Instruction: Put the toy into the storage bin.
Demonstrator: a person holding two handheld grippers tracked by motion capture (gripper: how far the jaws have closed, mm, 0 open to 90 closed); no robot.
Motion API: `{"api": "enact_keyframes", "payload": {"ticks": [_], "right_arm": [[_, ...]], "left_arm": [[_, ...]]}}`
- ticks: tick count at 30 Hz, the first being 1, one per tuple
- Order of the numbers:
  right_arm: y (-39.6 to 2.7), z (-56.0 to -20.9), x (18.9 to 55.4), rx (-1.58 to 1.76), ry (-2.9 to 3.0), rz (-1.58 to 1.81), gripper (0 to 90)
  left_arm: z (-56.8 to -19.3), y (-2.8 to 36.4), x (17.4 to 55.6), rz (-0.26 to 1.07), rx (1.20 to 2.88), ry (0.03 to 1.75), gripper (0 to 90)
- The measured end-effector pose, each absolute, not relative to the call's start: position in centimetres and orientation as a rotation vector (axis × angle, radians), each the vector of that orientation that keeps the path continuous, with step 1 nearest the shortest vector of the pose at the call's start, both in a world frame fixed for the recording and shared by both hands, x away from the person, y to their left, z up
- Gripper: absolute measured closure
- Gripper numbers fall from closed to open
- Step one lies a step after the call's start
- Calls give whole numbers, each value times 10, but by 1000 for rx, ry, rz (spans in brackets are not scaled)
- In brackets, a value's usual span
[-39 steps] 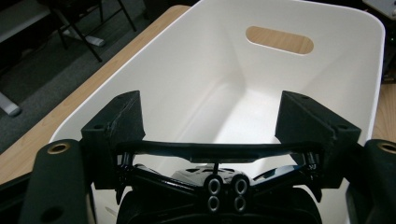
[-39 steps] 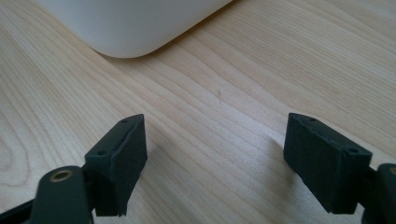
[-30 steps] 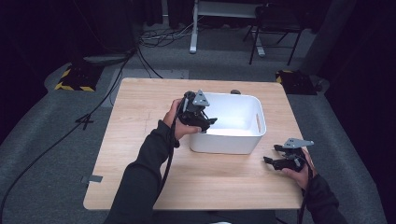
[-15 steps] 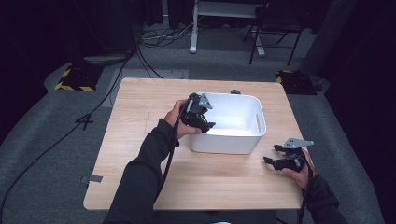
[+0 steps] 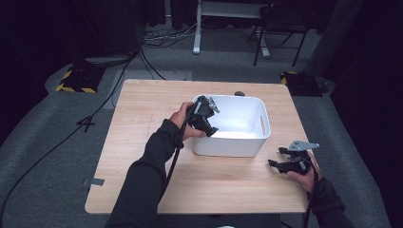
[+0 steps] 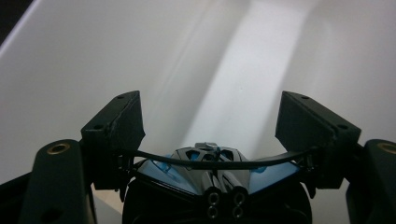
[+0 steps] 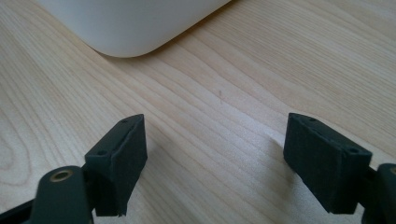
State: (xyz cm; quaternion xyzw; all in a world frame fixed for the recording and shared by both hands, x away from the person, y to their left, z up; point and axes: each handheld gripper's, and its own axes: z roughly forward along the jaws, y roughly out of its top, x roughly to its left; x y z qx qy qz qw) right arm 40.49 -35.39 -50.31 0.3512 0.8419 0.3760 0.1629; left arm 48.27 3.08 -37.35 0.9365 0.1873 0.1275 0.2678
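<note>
From the high view I saw the white tub [image 5: 247, 137] sitting on the wooden table [image 5: 142, 123], a little toward two o'clock from the table's middle. My left gripper [image 5: 205, 118] hung over the tub's rim at its nine o'clock side, tilted down into the inside, with the left hand [image 5: 183, 124] just outside the wall. In the left gripper view its jaws stood wide apart with nothing between them, and beyond them I saw the tub's smooth white wall and floor [image 6: 243, 84]. My right gripper [image 5: 280, 157] lay low over the table at about four o'clock from the tub, near it but apart from it, held by the right hand [image 5: 304, 173] and pointing toward nine o'clock. In the right gripper view its jaws were also spread wide and held nothing; bare wood grain [image 7: 210, 121] lay between them, and a rounded corner of the tub [image 7: 130, 28] showed at eleven o'clock ahead, clear of both jaws.
</note>
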Motion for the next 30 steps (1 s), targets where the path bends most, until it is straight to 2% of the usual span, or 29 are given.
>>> {"api": "enact_keyframes", "payload": {"ticks": [9, 22, 30], "right_arm": [[-354, -503, 405, 1005, 2401, 1076, 216], [-354, -503, 405, 1002, 2403, 1077, 216], [-354, -503, 405, 1004, 2401, 1078, 216]], "left_arm": [[-371, 31, 484, 296, 2577, 561, 240], [-368, 34, 486, 309, 2613, 543, 239], [-373, 36, 483, 287, 2557, 607, 235]]}}
